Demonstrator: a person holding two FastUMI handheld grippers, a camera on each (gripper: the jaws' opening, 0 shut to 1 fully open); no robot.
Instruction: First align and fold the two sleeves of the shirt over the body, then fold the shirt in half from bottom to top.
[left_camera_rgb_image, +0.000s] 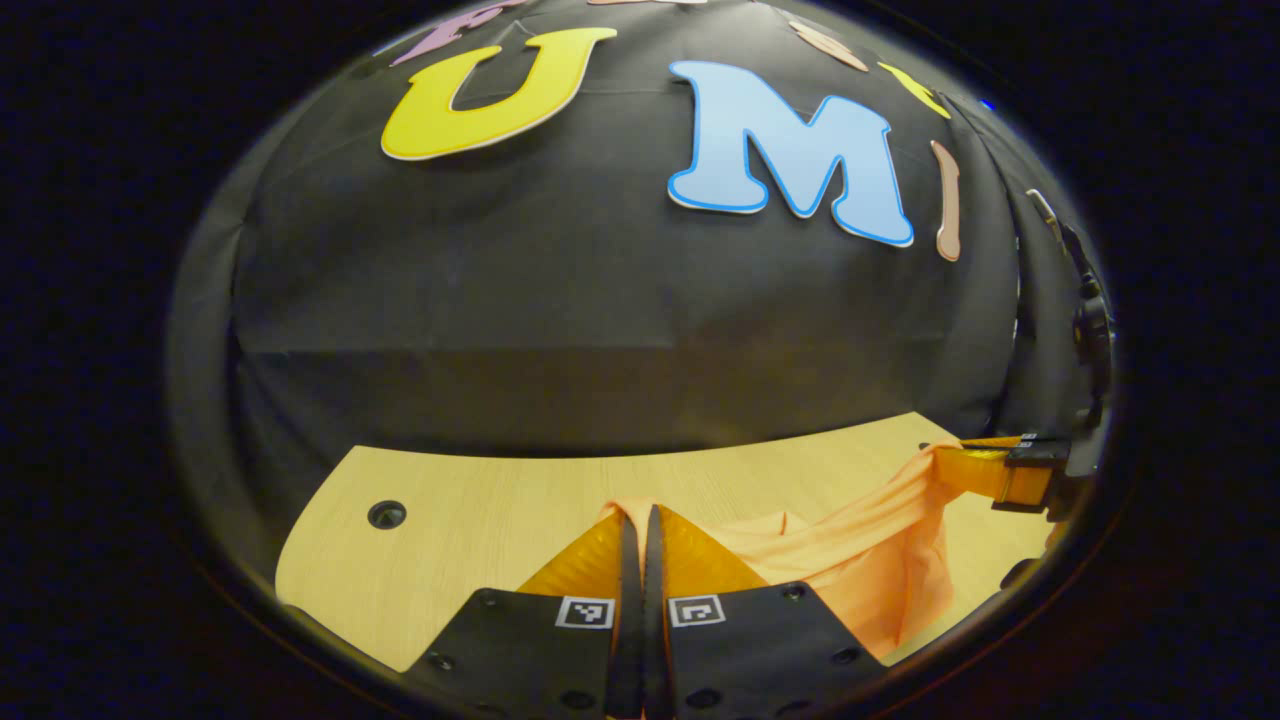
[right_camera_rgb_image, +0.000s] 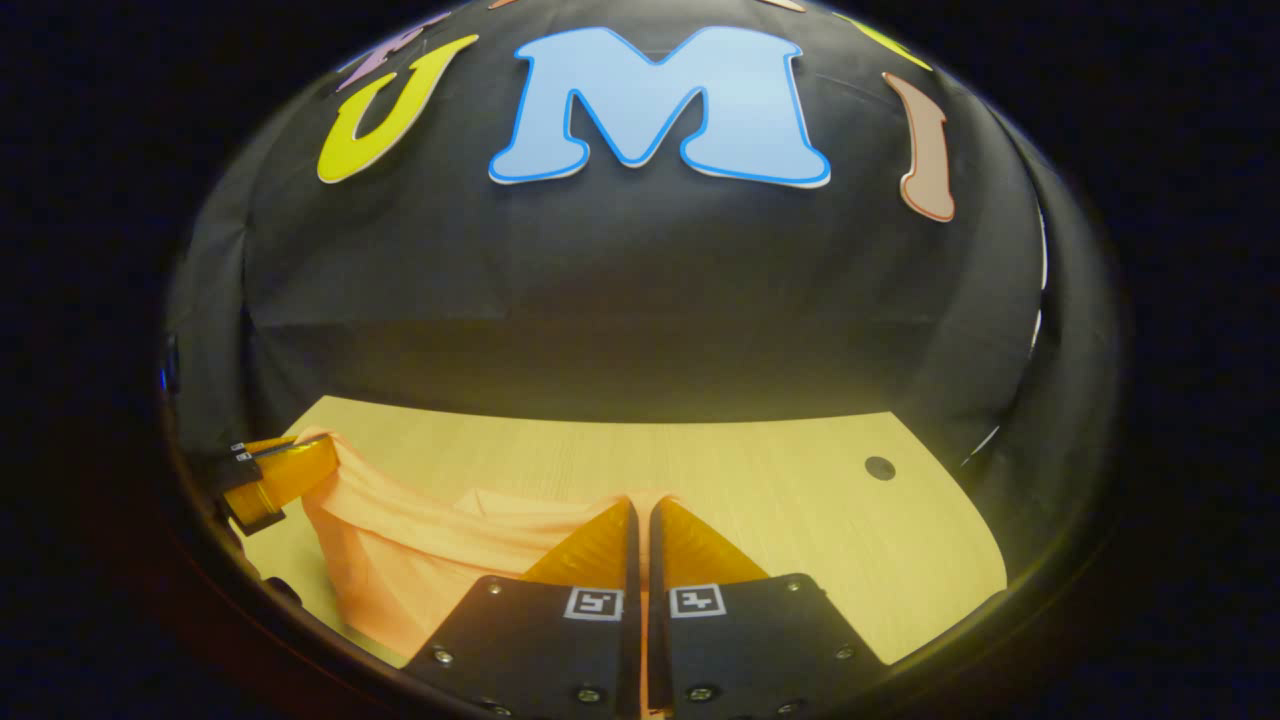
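My left tongs (left_camera_rgb_image: 641, 520): clenched on an edge of the shirt (left_camera_rgb_image: 860, 550) | my right tongs (right_camera_rgb_image: 641, 515): clenched on another edge | shirt: stretched between both tongs, its middle sagging toward the table (left_camera_rgb_image: 470, 520) | table: pale wood with a round hole (left_camera_rgb_image: 387, 514) | behind: black cloth wall (left_camera_rgb_image: 600, 300).

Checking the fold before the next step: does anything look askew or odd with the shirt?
Nothing damaged. The shirt is not flat: the left gripper and right gripper each pinch an edge, and the cloth sags bunched between them above the table.
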